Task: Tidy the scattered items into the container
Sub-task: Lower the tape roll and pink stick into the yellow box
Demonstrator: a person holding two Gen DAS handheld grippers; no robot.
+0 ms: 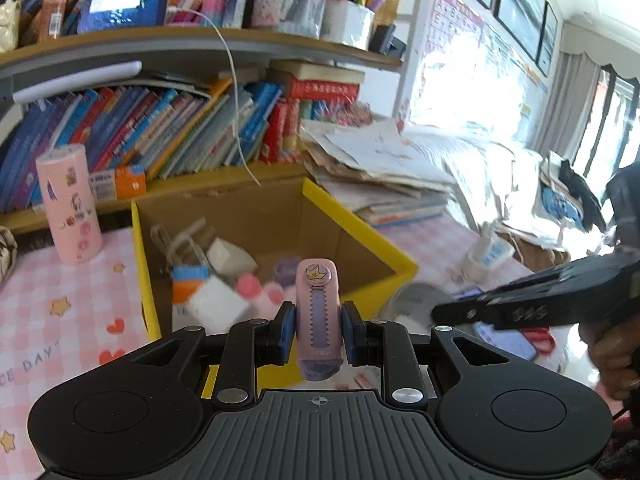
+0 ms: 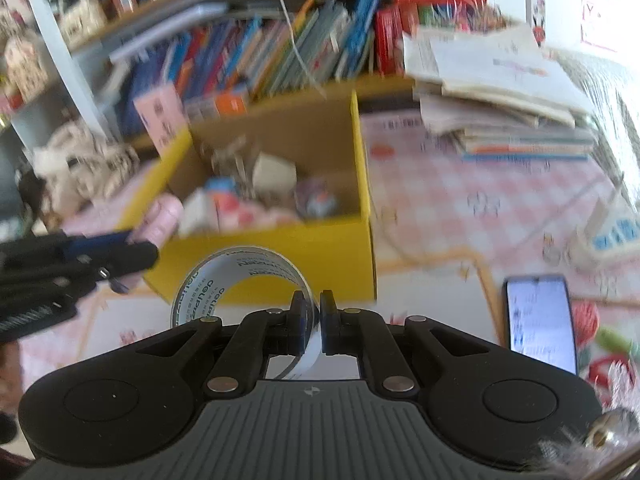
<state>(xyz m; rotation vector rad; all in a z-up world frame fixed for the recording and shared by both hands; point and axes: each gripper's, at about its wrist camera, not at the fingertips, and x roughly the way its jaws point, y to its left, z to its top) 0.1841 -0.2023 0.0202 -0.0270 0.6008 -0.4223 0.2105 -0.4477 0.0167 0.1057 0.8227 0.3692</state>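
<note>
A yellow cardboard box (image 1: 400, 258) stands on the pink checked tablecloth with several small items inside. My left gripper (image 1: 318, 330) is shut on a pink and purple utility knife (image 1: 318, 312), held upright just in front of the box's near edge. My right gripper (image 2: 312, 326) is shut on the wall of a clear packing tape roll (image 2: 224, 276), held in front of the box (image 2: 312, 248). The left gripper (image 2: 116, 246) also shows at the left of the right wrist view. The right gripper's side (image 1: 560, 300) and the tape roll (image 1: 412, 302) show at the right of the left wrist view.
A pink cylinder (image 1: 70, 208) stands left of the box. Book shelves (image 1: 168, 136) run behind it. A stack of papers and books (image 2: 500, 92) lies to the right. A phone (image 2: 540, 320) with a lit screen and a white calculator (image 2: 612, 232) lie on the cloth.
</note>
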